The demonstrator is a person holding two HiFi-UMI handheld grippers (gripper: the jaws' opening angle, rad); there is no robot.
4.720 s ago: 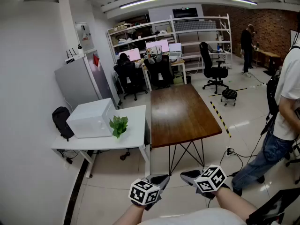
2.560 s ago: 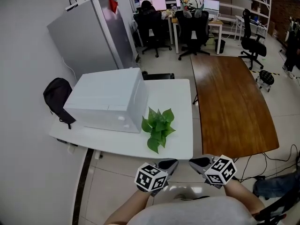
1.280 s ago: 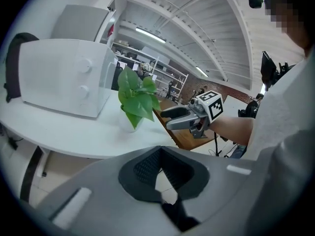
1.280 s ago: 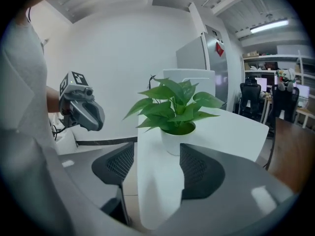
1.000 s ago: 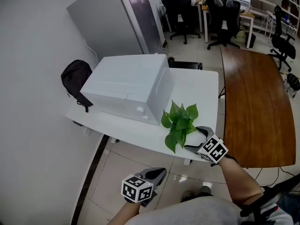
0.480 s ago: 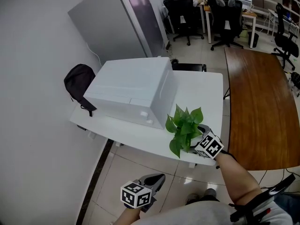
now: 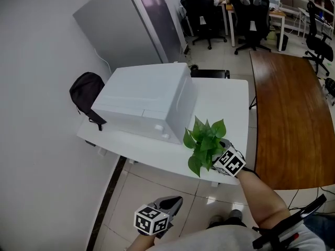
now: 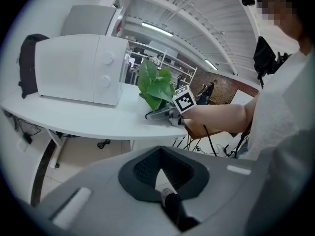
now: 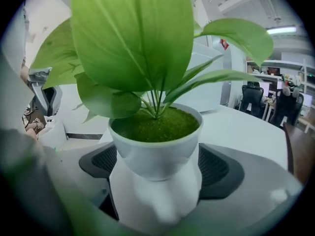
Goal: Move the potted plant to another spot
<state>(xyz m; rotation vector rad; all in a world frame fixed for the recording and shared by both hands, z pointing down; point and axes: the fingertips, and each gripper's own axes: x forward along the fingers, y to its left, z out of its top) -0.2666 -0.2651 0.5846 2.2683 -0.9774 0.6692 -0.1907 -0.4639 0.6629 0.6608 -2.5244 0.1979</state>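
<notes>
The potted plant point(image 7: 204, 140), green leaves in a small white pot point(image 9: 155, 151), stands near the front edge of the white table point(image 7: 230, 103), just right of the white microwave point(image 7: 146, 101). My right gripper point(image 7: 217, 153) reaches in under the leaves, one jaw on either side of the pot. Those jaws have just been closing, and the dark pads point(image 9: 216, 168) lie against the pot with no gap showing. In the left gripper view the plant point(image 8: 155, 85) and the right gripper point(image 8: 160, 114) show from the side. My left gripper point(image 7: 175, 203) hangs low over the floor, shut and empty.
A brown wooden table point(image 7: 288, 114) adjoins the white one on the right. A grey fridge point(image 7: 125, 25) stands behind the microwave, and a black backpack point(image 7: 86, 90) hangs at the table's left end. Black office chairs point(image 7: 209, 9) and desks stand farther back.
My right gripper has slid forward and down under the leaves until its jaws stand around the pot. The left gripper has stayed low over the floor.
</notes>
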